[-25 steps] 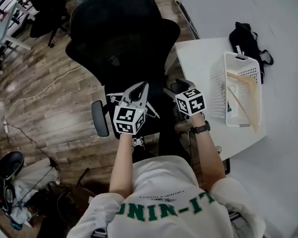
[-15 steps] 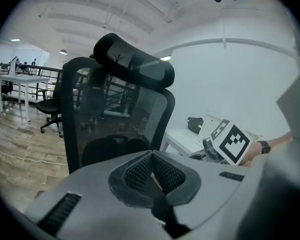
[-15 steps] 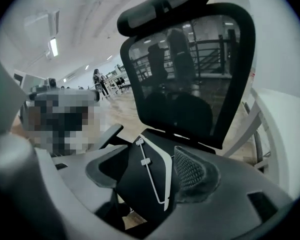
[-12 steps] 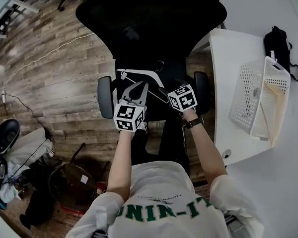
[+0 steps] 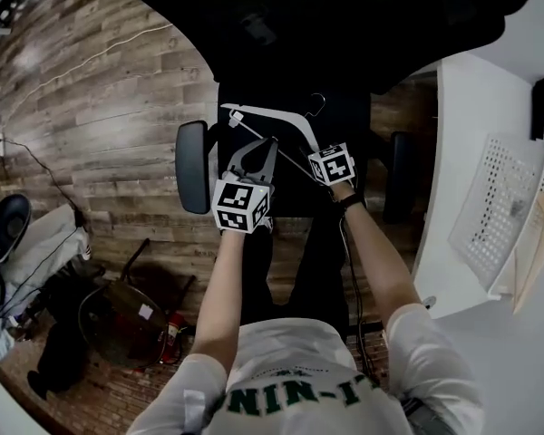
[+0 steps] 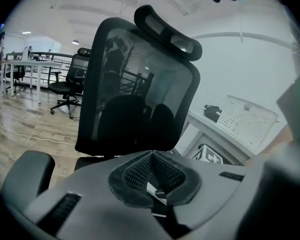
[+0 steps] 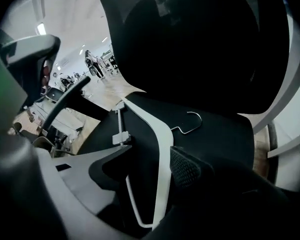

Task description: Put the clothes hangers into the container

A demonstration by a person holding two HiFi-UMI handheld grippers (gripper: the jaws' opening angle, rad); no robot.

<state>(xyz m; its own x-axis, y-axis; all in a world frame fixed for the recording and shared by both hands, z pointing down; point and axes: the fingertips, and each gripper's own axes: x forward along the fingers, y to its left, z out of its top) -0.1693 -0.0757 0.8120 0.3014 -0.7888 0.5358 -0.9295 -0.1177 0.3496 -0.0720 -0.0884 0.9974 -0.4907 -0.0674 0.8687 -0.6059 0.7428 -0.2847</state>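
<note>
The white clothes hanger (image 7: 162,149) lies flat on the black seat of the office chair (image 5: 367,143). Its wire hook points away, past the jaws. The right gripper (image 7: 155,160) has its jaws apart around one white arm of the hanger. They have just been closing, and the right pad is just beside that arm. The left gripper (image 5: 270,143) hangs close on the left, with its jaws pressed together on nothing. The chair's tall back stands beyond both. The white container (image 5: 503,234) sits on the bench (image 5: 453,107), well off to the right of the jaws.
</note>
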